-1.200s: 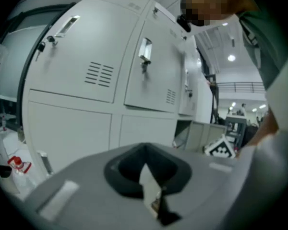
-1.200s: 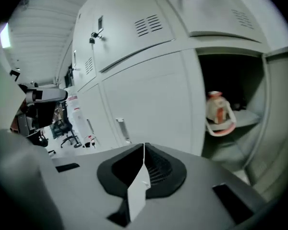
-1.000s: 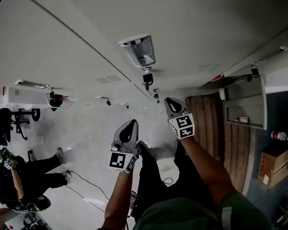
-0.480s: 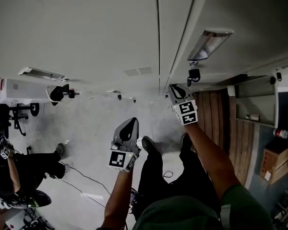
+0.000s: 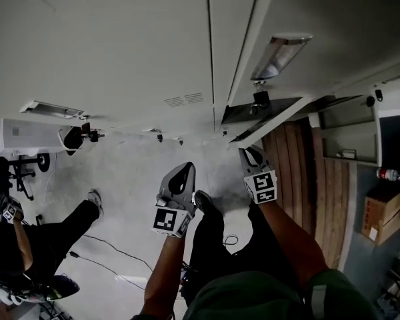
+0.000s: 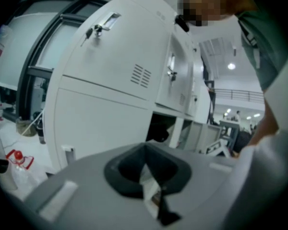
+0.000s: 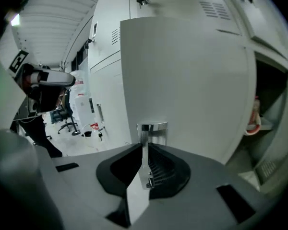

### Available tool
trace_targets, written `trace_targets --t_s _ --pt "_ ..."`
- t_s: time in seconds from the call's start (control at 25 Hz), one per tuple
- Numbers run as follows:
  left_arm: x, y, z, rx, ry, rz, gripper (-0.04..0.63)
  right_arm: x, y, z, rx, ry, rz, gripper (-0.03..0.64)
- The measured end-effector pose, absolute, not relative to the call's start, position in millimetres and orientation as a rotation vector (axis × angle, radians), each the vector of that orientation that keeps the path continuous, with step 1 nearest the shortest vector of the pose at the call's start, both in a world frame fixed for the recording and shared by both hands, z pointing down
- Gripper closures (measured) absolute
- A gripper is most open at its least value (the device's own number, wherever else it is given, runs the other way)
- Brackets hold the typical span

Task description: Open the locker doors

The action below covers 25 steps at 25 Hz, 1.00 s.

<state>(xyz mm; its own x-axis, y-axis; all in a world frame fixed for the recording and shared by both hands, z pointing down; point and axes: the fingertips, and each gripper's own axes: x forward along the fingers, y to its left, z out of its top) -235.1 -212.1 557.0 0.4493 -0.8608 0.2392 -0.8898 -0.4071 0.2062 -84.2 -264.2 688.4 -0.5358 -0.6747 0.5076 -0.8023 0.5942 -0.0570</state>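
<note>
The grey locker bank (image 6: 115,66) fills the left gripper view, its upper doors closed with keys in the locks (image 6: 93,31). One lower compartment (image 6: 158,128) stands dark and open. My right gripper (image 7: 145,147) is shut on the chrome handle (image 7: 152,127) of a grey locker door (image 7: 182,71), which stands swung out from its frame. In the head view the right gripper (image 5: 251,153) sits at that door's edge (image 5: 267,120), with a dark gap behind it. My left gripper (image 5: 182,172) hangs shut and empty, apart from the lockers.
Right of the held door an open compartment (image 7: 271,104) holds a red-and-white item (image 7: 252,121). Another person (image 5: 27,245) and an office chair (image 5: 13,172) are at the left. A wooden panel (image 5: 300,179), a cardboard box (image 5: 380,225) and floor cables (image 5: 107,262) lie nearby.
The right gripper has drawn back toward me with the handle, and the locker door has swung out, showing a dark gap behind it. The left gripper has hardly shifted in view.
</note>
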Motion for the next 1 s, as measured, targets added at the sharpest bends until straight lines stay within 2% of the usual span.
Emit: trace_targets --t_s 0.08,0.12,0.16,0.24,0.44,0.68,1.0 --pt "-229 -210 560 2.408 -1.485 0.145 0.597 -68 -234 696 1.253 -2.312 0.452 0.598" --pt "-227 -209 562 2.411 -1.48 0.152 0.597 -64 -220 701 1.275 -2.283 0.501 0.569" --pt "-224 -207 563 2.414 -1.474 0.157 0.597 -63 -209 705 1.29 -2.262 0.55 0.457" --pt "-217 -205 563 2.417 -1.467 0.159 0.597 -62 -199 709 1.345 -2.233 0.626 0.411" --pt "-197 -198 560 2.425 -1.455 0.174 0.597 -33 -217 700 1.571 -2.161 0.809 0.426" --pt "-172 -191 560 2.432 -1.443 0.19 0.597 -1 -196 699 1.534 -2.15 0.793 0.425" --pt "-130 -187 568 2.446 -1.41 0.218 0.597 77 -165 699 1.56 -2.103 0.809 0.476"
